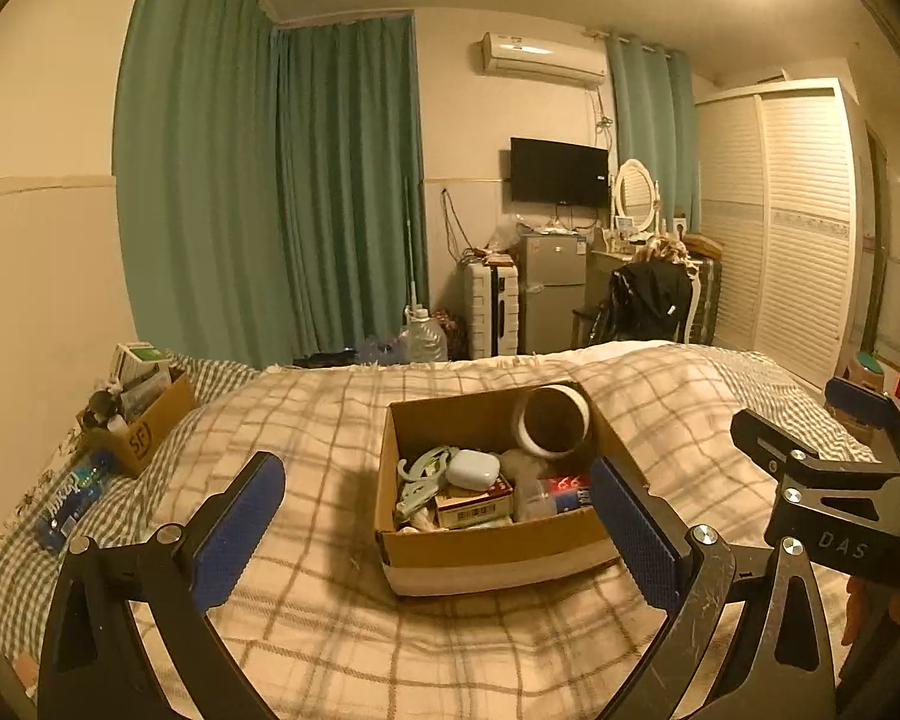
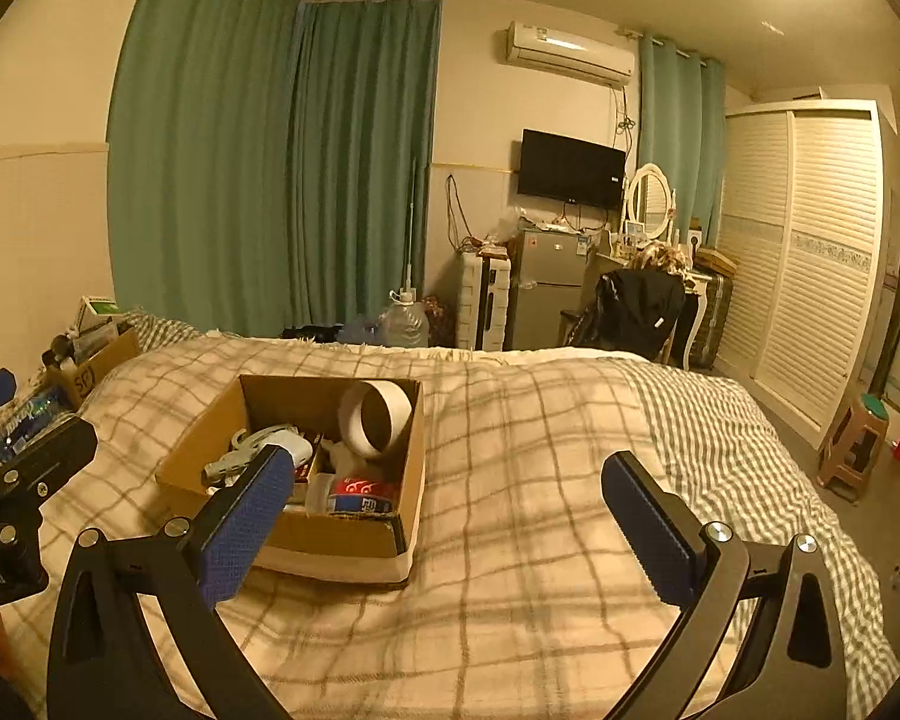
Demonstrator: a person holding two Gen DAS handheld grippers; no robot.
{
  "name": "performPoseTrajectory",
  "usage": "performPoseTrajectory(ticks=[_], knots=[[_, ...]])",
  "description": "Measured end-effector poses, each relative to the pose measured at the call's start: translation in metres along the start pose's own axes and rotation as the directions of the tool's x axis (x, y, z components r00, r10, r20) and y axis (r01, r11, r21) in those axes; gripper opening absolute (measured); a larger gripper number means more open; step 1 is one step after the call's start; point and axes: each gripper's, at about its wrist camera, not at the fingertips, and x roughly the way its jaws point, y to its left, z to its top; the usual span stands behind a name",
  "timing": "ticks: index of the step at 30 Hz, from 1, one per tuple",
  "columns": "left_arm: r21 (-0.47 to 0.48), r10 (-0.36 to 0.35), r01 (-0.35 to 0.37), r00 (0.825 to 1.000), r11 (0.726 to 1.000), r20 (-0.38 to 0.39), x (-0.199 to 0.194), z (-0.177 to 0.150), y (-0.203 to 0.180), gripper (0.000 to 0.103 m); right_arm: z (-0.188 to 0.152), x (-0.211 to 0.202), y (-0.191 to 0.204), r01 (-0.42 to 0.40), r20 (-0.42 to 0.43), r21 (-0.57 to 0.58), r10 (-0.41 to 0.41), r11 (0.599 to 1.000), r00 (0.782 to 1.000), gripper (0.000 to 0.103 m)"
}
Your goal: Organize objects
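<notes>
Two hand-held grippers over the bed [image 2: 510,570], both spread wide, nothing between the pads. Left hand-held gripper [image 1: 438,516] frames the box [image 1: 498,552] on the plaid blanket; right hand-held gripper [image 2: 444,486] sits just right of it. Tape roll [image 1: 552,423] leans in the box's far corner. Second box [image 1: 144,432] at the bed's left edge, bottle [image 1: 75,495] beside it.

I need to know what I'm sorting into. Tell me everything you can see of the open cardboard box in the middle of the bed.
The box is brown cardboard, open-topped, with a pale band along its base. It sits flat on the plaid blanket, nearly full: a white tape roll leans in the far right corner, with a white case, small packets and a red-and-blue item beside it. Neither gripper touches it.
</notes>
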Motion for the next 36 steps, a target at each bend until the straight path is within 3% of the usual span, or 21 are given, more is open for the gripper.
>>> performPoseTrajectory(ticks=[17,36], knots=[[-0.051,-0.017,0.014,0.998,0.999,-0.053,0.0073,-0.0084,0.0094,0.103,0.0,-0.0003,0.0029,-0.01,-0.004,0.014,0.01,1.0,1.0,0.103],[-0.046,-0.016,0.013,0.998,0.999,-0.059,0.0093,-0.0094,0.0066,0.103,0.0003,0.0004,0.004,-0.01,-0.011,0.018,0.01,1.0,1.0,0.103]])
